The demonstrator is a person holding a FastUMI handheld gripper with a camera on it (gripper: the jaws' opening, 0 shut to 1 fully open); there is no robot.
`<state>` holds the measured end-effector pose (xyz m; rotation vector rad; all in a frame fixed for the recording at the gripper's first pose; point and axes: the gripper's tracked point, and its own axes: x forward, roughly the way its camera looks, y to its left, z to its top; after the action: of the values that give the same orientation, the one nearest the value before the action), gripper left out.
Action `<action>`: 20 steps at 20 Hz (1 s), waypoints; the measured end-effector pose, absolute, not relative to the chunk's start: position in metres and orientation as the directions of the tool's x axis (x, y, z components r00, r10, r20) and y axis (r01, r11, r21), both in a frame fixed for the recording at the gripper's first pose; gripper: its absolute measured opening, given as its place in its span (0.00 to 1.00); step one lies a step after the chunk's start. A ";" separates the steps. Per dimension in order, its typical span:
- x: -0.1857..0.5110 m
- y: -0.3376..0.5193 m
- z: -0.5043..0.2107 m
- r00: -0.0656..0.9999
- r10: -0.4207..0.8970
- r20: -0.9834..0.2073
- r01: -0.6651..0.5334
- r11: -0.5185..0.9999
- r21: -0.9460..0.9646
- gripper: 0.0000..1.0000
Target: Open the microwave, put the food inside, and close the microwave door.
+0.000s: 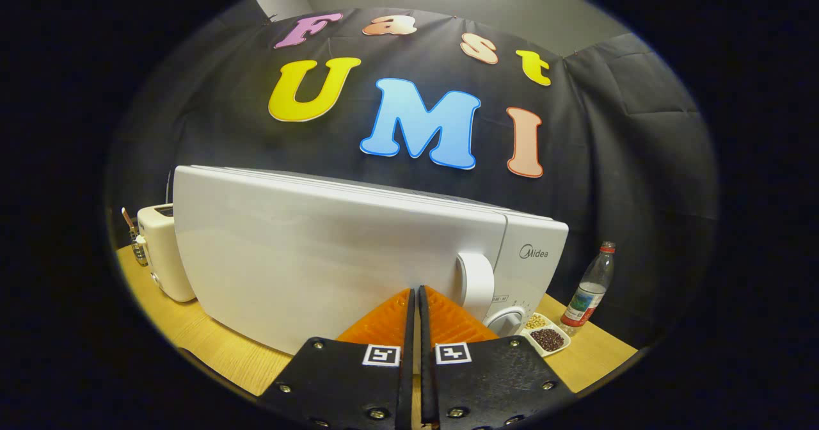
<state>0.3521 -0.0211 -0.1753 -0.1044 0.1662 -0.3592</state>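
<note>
Claw [416, 292]: the two fingers lie pressed together, only a hairline slit between them, nothing held. Tips point at the lower front of the microwave door [320, 263], very close to it or touching; contact cannot be judged from this angle

Microwave [531, 257]: white, sits on the wooden table [192, 327], door flush with the body, so shut. Door handle [477, 283] is a white upright loop at the door's right edge, just right of the fingertips and slightly beyond them. Control panel right of the handle, with a round dial [508, 320] low down

Step in hand, as I judge it: either the opening has not begun or the door has just been pushed closed; this moment alone does not settle which. No food between the fingers. Whether anything is inside the oven cannot be seen through the closed door

If opening comes next: fingers would need to part, shift right to the handle, hook or pinch it, then pull outward along the door's swing, hinge presumably on the left side. Risk: the smooth curved loop may slip out of a shallow pinch

Containers:
- small white divided dish [545, 335], on the table just right of the dial; nearer compartment holds dark red-brown beans, farther one pale yellowish beans; likely the food
- clear plastic bottle [587, 292] with red cap, upright, just beyond the dish; liquid level unclear
- white toaster [163, 251] left of the microwave, close beside it
</note>
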 end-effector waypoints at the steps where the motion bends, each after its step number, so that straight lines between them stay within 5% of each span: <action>1: 0.349 -0.021 -0.177 0.923 -0.351 -0.158 0.335 0.934 -0.121 0.06; 13: 0.211 0.006 -0.120 0.987 -0.125 -0.100 0.137 0.983 0.125 0.01; 20: 0.089 0.020 -0.048 1.000 -0.013 0.023 0.012 0.998 0.065 0.01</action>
<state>0.0893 0.0196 -0.0478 0.0645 -0.0236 -0.0125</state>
